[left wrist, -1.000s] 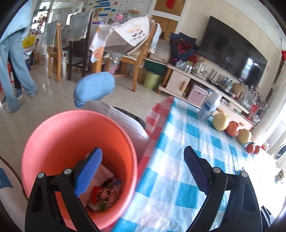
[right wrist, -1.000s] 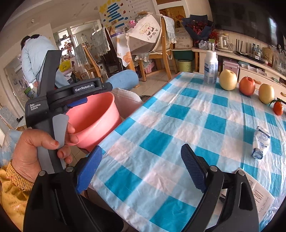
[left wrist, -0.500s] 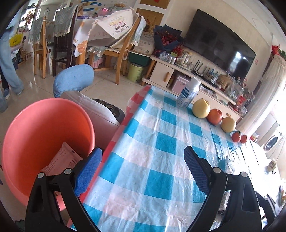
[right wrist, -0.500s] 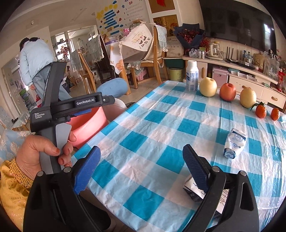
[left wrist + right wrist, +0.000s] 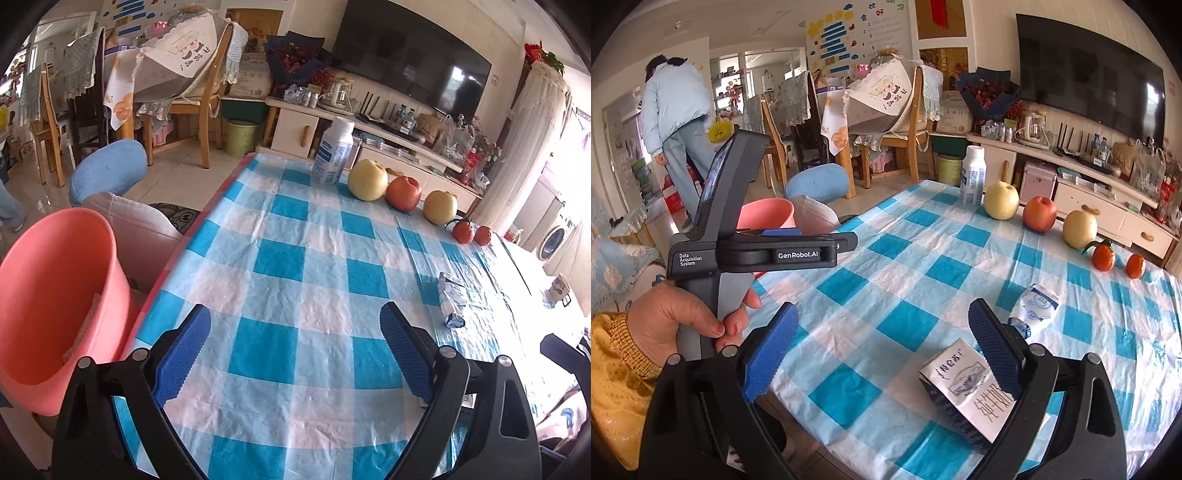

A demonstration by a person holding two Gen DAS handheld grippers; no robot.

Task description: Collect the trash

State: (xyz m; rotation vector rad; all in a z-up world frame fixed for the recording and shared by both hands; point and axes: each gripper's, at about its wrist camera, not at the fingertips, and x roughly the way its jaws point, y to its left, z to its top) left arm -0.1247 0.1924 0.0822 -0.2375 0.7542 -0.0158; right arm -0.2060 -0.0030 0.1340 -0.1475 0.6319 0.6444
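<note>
Trash is what lies nearest the right tongs [image 5: 882, 347]: a flattened milk carton [image 5: 964, 387] rests on the tabletop [image 5: 908, 266] just under the right-hand finger, partly hidden by it, and not between the two. Those tongs are spread wide with nothing in them. Just beyond the carton lies a crumpled milk pouch [image 5: 1036, 306], on its side and apart from the fingers.

The left tongs [image 5: 295, 354] are also spread wide and empty, hanging over bare checked cloth. The pouch [image 5: 452, 299] sits off to their right, beyond the right-hand finger. To their left, beside the tabletop's edge, stands a pink bucket [image 5: 48, 295] with some paper in it.

At the far edge stand a white bottle [image 5: 332, 151], two pears, an apple [image 5: 403, 192] and two tangerines in a row.
</note>
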